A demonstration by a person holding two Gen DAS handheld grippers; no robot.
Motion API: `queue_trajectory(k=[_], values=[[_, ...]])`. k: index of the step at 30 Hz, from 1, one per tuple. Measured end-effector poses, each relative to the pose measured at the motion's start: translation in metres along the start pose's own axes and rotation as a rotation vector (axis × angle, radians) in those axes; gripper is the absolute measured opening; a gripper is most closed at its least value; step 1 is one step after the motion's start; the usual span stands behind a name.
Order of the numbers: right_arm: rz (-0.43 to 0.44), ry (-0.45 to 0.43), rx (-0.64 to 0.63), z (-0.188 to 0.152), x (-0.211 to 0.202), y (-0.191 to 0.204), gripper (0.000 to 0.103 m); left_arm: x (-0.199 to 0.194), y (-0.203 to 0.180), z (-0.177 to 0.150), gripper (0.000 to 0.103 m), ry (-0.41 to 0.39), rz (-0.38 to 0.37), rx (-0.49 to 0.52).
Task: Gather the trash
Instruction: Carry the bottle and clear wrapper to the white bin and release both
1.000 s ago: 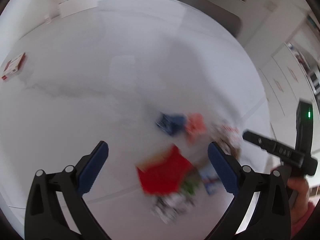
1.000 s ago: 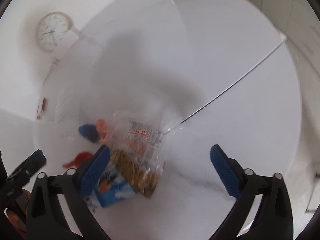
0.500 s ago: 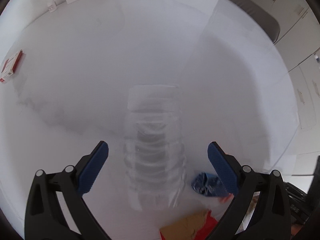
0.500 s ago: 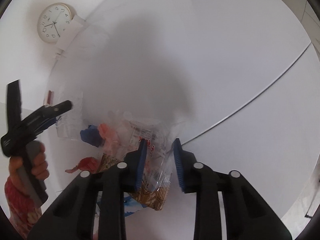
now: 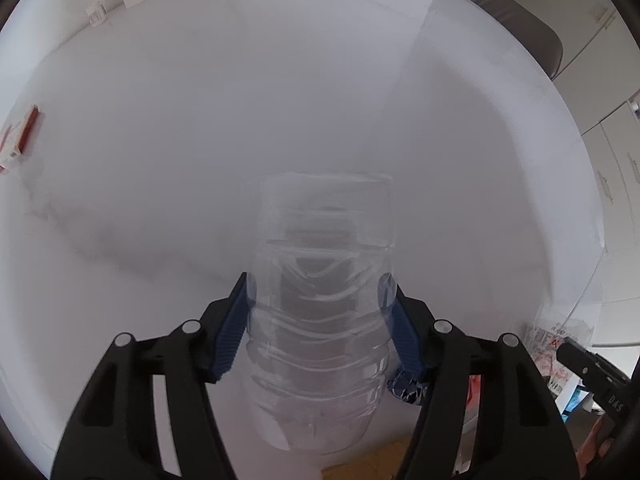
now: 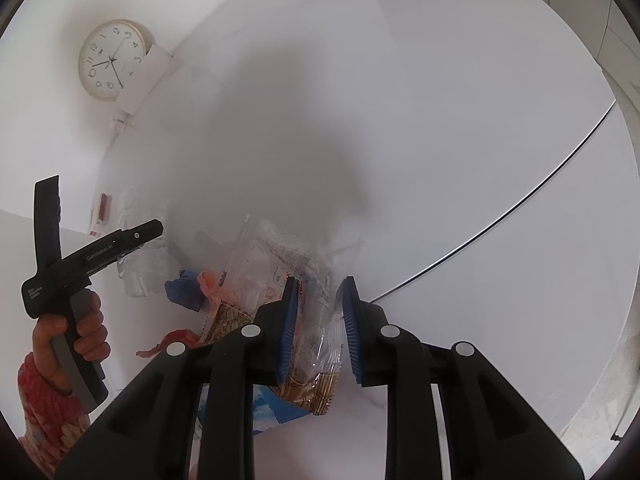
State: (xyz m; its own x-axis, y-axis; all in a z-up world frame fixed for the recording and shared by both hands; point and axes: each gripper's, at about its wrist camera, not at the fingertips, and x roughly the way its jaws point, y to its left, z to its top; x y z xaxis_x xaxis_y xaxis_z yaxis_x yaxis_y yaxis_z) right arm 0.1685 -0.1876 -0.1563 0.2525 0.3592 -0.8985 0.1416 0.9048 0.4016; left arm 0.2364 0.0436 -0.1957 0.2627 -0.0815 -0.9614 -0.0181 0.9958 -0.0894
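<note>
Left gripper (image 5: 318,300) closing around a clear plastic bottle (image 5: 320,320) lying on the white bench (image 5: 200,140), blue pads (image 5: 232,332) against its ribbed sides. Just right of the bottle, a crumpled blue wrapper (image 5: 406,388), partly hidden behind the right finger. Right gripper (image 6: 318,312) clamped on a clear snack bag (image 6: 316,344) in the heap of trash. Beside the bag, an orange scrap (image 6: 210,282), a red wrapper (image 6: 176,338) and a blue-and-white packet (image 6: 272,410) underneath. Round clock (image 6: 111,60) propped at the bench's far edge; small red-and-white box (image 5: 18,136) well apart at the left.
</note>
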Motion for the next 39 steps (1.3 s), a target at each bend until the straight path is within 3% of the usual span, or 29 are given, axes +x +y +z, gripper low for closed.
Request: queue_trajectory(k=[6, 15, 20, 26, 30, 39], values=[[0.008, -0.042, 0.002, -0.011, -0.019, -0.005, 0.023, -0.039, 0.001, -0.011, 0.061, -0.06, -0.001, 0.01], [0.003, -0.162, 0.04, -0.055, -0.086, -0.031, 0.023, -0.113, -0.015, -0.071, 0.062, -0.138, -0.056, 0.064], [-0.051, -0.222, 0.111, -0.1, -0.125, -0.069, 0.023, -0.132, -0.057, -0.094, 0.062, -0.163, -0.098, 0.168], [-0.154, -0.25, 0.263, -0.167, -0.155, -0.135, 0.023, -0.142, -0.119, -0.139, 0.062, -0.132, -0.211, 0.332], [-0.234, -0.233, 0.33, -0.202, -0.155, -0.169, 0.023, -0.142, -0.166, -0.168, 0.062, -0.09, -0.305, 0.456], [-0.297, -0.084, 0.441, -0.261, -0.08, -0.243, 0.026, -0.142, -0.239, -0.231, 0.062, -0.026, -0.35, 0.679]])
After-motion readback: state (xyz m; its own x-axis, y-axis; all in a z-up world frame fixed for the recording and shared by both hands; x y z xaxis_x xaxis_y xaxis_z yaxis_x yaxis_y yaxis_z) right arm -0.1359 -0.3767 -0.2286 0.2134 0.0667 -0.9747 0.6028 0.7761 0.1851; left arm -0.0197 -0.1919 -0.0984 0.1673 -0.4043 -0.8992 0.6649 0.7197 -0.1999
